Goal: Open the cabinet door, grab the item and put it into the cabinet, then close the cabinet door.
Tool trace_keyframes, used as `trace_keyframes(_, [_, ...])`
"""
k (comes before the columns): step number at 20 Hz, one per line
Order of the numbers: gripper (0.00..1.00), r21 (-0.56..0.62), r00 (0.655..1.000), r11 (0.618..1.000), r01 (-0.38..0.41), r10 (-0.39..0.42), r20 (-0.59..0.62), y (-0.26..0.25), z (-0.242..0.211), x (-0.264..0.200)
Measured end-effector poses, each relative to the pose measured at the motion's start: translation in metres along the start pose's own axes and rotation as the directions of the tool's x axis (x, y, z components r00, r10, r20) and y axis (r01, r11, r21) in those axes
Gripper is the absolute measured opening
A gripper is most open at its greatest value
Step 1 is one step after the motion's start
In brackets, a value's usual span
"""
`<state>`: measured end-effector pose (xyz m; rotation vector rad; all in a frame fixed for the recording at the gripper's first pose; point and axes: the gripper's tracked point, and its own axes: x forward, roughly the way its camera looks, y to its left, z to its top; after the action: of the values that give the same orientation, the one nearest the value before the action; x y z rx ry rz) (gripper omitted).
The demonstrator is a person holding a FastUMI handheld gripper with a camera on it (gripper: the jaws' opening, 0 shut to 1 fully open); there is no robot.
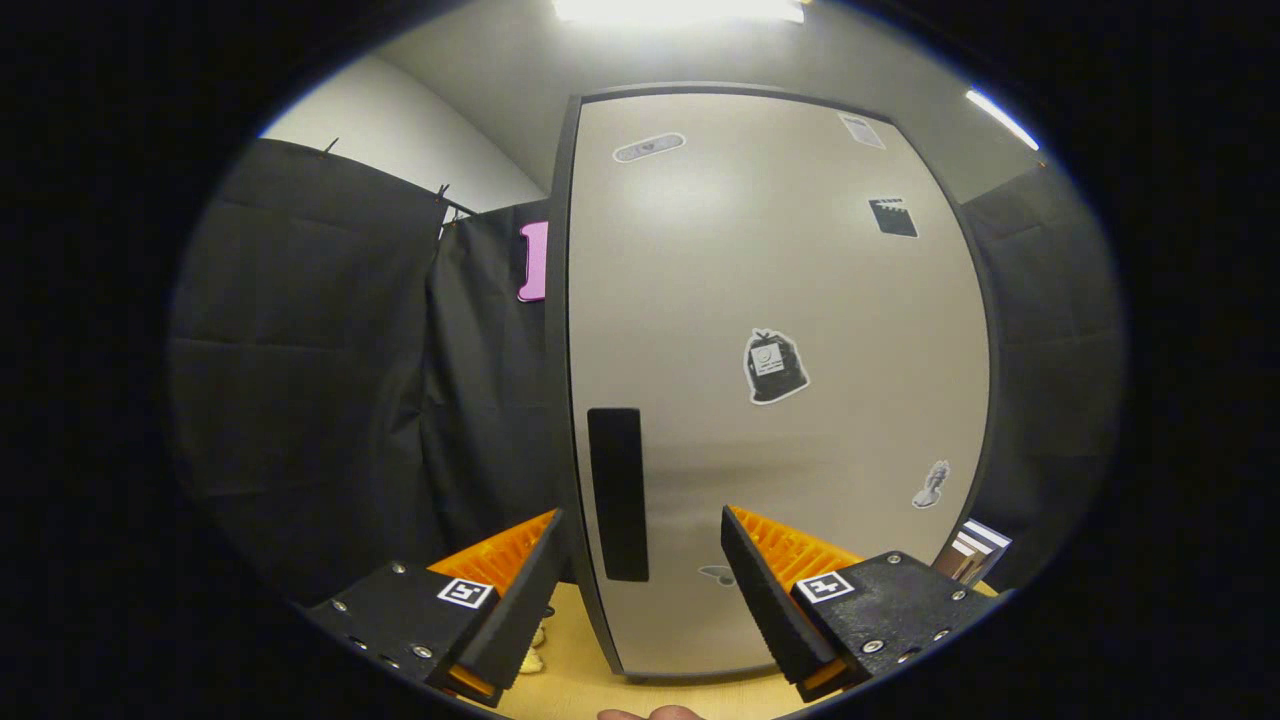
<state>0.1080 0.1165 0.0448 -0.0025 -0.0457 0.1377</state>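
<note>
I hold my gripper (640, 545) with its fingers spread wide and empty, straddling the dark vertical handle (617, 493) so I can, I judge, hook it and pull. The cabinet door (770, 380) just ahead is shut: pale, smooth, sticker-dotted, standing on the wooden table (570, 670).

Black cloth (300, 380) drapes the booth on both sides, clipped along its top edge. Above it rise a pale wall (400, 140) and grey ceiling, where bright strip lights (680, 10) glare. Below lies a light wooden desk (570, 660).
</note>
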Motion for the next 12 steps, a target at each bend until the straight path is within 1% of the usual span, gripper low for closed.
trace_keyframes(1, [0.94, -0.012, 1.0, 1.0, 0.016, -0.016, -0.005, -0.001, -0.004, 0.009])
trace_keyframes(4, [0.92, -0.027, 1.0, 1.0, 0.011, -0.011, -0.017, 0.007, -0.013, 0.025])
trace_keyframes(6, [0.84, -0.019, 1.0, 1.0, 0.008, -0.008, -0.006, 0.009, -0.012, 0.028])
trace_keyframes(7, [0.75, -0.042, 0.999, 0.998, 0.047, -0.047, -0.011, 0.002, -0.012, 0.028])
trace_keyframes(8, [0.66, -0.048, 0.999, 0.998, 0.03, -0.031, -0.015, 0.007, -0.015, 0.037])
trace_keyframes(9, [0.5, -0.061, 0.999, 0.998, 0.025, -0.027, -0.029, 0.011, -0.018, 0.036])
trace_keyframes(11, [0.37, -0.075, 0.999, 0.997, 0.035, -0.037, -0.028, 0.01, -0.016, 0.032])
trace_keyframes(12, [0.36, -0.056, 0.999, 0.998, 0.028, -0.03, -0.026, 0.01, -0.015, 0.033])
